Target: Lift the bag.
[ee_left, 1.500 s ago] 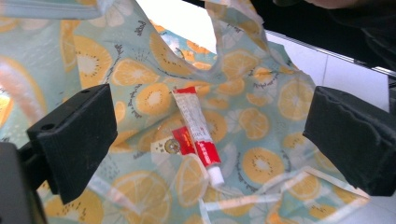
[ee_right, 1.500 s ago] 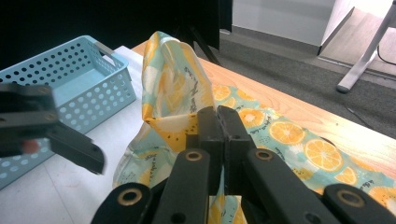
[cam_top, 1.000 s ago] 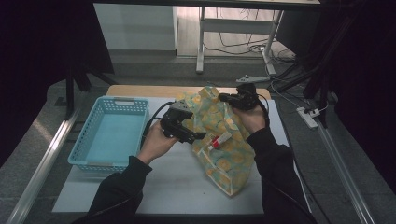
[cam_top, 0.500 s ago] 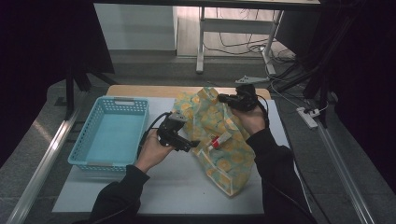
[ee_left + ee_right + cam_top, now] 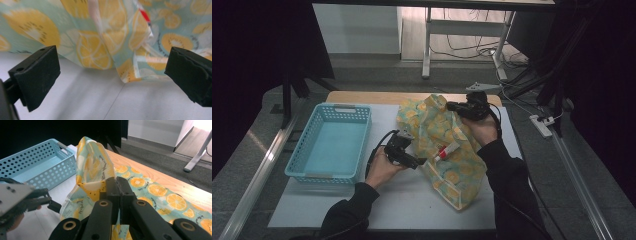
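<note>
Since the earlier frame the left tool has dropped down toward the table and slid in low at the near-left edge of the fruit-print plastic bag (pale green with yellow citrus slices), while the right tool hasn't really budged. Right one is clamped shut on a fold of the bag's top edge, holding that end up off the white table at about 1 o'clock from the left hand. Left tool's jaws are spread wide with nothing between them; in the left gripper view the bag's lower hem hangs just beyond and between the pads, not touching. There's a small red-and-white tube-looking thing lying on or inside the bag, can't tell which. The light blue perforated plastic basket sits at 9 o'clock of the bag, well apart. So to me this reads as the "get a second grip on the bag" step, probably to open it or tip stuff out. Next move I'd guess: nudge the left tool forward until the hem sits between the pads, then close on one layer only, without pinning it to the table.
</note>
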Available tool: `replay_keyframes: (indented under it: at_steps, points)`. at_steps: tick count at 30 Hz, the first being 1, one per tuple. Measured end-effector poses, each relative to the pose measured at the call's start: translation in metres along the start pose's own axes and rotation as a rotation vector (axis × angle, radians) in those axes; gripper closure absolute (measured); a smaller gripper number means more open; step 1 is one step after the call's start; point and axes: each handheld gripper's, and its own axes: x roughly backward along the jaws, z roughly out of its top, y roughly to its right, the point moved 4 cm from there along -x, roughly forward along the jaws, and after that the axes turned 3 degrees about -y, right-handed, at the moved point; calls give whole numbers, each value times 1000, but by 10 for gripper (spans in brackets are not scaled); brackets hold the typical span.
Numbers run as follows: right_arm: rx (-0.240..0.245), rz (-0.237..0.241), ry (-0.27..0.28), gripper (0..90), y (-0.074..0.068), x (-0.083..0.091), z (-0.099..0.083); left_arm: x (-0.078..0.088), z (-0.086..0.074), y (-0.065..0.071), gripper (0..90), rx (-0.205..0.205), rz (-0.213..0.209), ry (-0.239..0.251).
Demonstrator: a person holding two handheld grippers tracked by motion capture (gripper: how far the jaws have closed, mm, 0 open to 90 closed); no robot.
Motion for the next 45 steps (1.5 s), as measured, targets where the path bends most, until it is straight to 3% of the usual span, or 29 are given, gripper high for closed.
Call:
replay_keyframes:
  at_steps: [11,15,24,29,31,38,45]
  points:
    - [8,11,0,896,-5,-3,1,-24,-3,8,132,-38,-20,-47]
    - [10,11,0,896,-5,-4,1,-30,-1,15,116,-33,-43,-63]
    - [10,12,0,896,-5,-5,1,-45,4,27,50,-52,-1,-92]
    - [12,13,-1,896,-6,-5,2,-52,6,31,126,-84,78,-120]
    - [10,13,-1,896,-6,-5,2,-51,6,32,182,-79,91,-108]
    - [6,13,0,896,-5,-5,1,-46,5,31,512,-71,104,-90]
    - [6,12,0,896,-5,-4,1,-44,4,31,784,-71,93,-91]
